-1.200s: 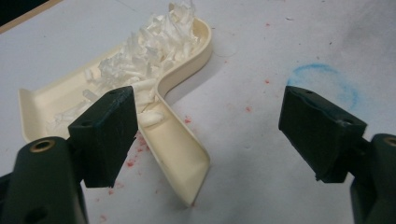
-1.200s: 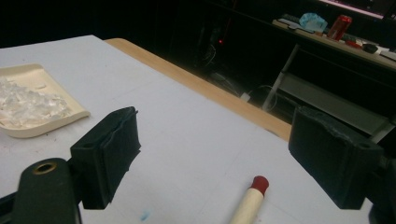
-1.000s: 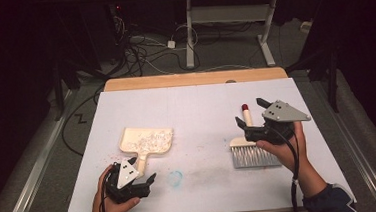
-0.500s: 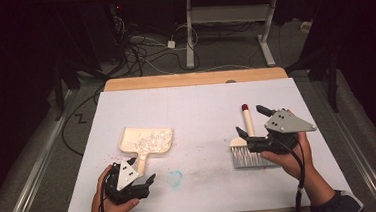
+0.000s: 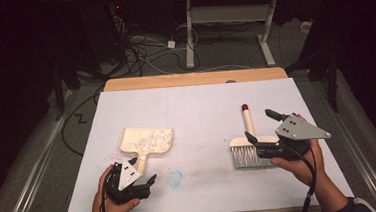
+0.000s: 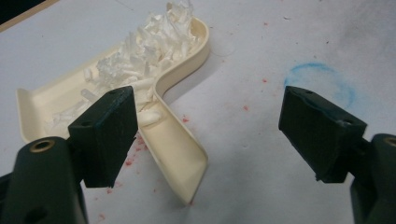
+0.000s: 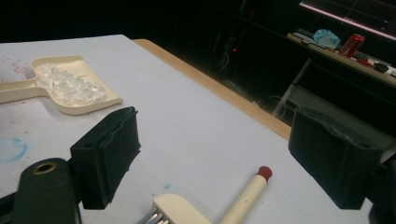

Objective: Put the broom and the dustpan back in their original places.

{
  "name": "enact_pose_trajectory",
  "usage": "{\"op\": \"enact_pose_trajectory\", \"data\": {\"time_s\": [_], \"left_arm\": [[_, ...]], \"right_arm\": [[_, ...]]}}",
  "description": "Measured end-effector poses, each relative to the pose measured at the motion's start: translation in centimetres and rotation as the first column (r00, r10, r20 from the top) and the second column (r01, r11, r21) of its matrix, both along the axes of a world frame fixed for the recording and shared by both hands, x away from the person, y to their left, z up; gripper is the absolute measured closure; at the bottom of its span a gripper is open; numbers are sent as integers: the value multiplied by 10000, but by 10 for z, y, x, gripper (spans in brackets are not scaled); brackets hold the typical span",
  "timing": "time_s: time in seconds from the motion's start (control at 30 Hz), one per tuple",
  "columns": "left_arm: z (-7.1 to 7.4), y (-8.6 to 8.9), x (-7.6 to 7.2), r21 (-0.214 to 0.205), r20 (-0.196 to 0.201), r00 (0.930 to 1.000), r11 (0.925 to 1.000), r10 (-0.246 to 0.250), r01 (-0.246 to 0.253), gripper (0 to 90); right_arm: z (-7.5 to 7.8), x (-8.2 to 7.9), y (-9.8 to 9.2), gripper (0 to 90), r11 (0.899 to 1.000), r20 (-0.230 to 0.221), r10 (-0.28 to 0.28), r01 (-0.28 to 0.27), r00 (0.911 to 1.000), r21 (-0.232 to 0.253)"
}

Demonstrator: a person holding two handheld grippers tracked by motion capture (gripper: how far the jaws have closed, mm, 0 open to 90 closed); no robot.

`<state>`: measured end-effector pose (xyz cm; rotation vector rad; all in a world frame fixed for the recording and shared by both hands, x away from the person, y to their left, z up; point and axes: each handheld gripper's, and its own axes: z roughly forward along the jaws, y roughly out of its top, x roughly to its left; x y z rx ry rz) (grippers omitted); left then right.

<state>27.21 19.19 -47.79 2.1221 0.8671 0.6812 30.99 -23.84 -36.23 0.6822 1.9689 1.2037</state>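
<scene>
Bare table between dustpan, brush

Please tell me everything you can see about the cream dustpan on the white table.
The cream plastic dustpan lies flat on the white table, left of centre. It has a shallow tray with low raised walls and a flat, channel-shaped handle that points toward the person's side. The tray holds a heap of white shredded scraps. Small red specks dot the table around it. The left tongs, open, hover just above the handle end without gripping it. Nothing else touches the dustpan.
</scene>
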Motion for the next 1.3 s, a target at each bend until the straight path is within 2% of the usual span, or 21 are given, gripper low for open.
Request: {"op": "enact_pose_trajectory", "data": {"time_s": [0.13, 0.27, 0.37, 0.63, 0.7, 0.73, 0.8, 0.97, 1.3], "left_arm": [[-1, -1, 1, 21, -59, 10000, 10000, -1, 2, 193], [-1, -1, 2, -20, -103, 9999, 10000, -4, 3, 192], [-1, -2, 2, -52, -85, 10000, 10000, -31, 31, 190], [0, -2, 3, -22, -38, 9999, 9999, -109, 109, 187], [0, -3, 4, 117, 97, 9998, 9998, -172, 171, 187], [-1, -4, 4, 64, -20, 9999, 9998, -163, 164, 187], [-1, -4, 4, 197, 85, 9997, 9995, -243, 242, 186], [-1, -4, 4, 185, 90, 9997, 9995, -241, 239, 186], [-1, -4, 5, 76, -42, 9997, 9997, -252, 252, 186]], "right_arm": [[-1, -6, -7, 169, 10000, 37, -47, 47, 10000, -48], [-3, -10, -14, 169, 10000, -136, 6, -7, 9999, -73], [-5, -13, -18, 168, 9996, -35, -96, 95, 9999, -260], [-13, -19, -31, 168, 9988, -87, -305, 302, 9995, -385], [-16, -20, -34, 168, 9984, -170, -370, 363, 9992, -429], [-18, -20, -36, 168, 9981, -158, -402, 394, 9991, -471], [-21, -20, -40, 168, 9981, -227, -423, 412, 9988, -450], [-30, -20, -48, 168, 9962, -204, -647, 634, 9977, -595], [-51, -22, -57, 169, 9960, -305, -703, 685, 9971, -574]]}}
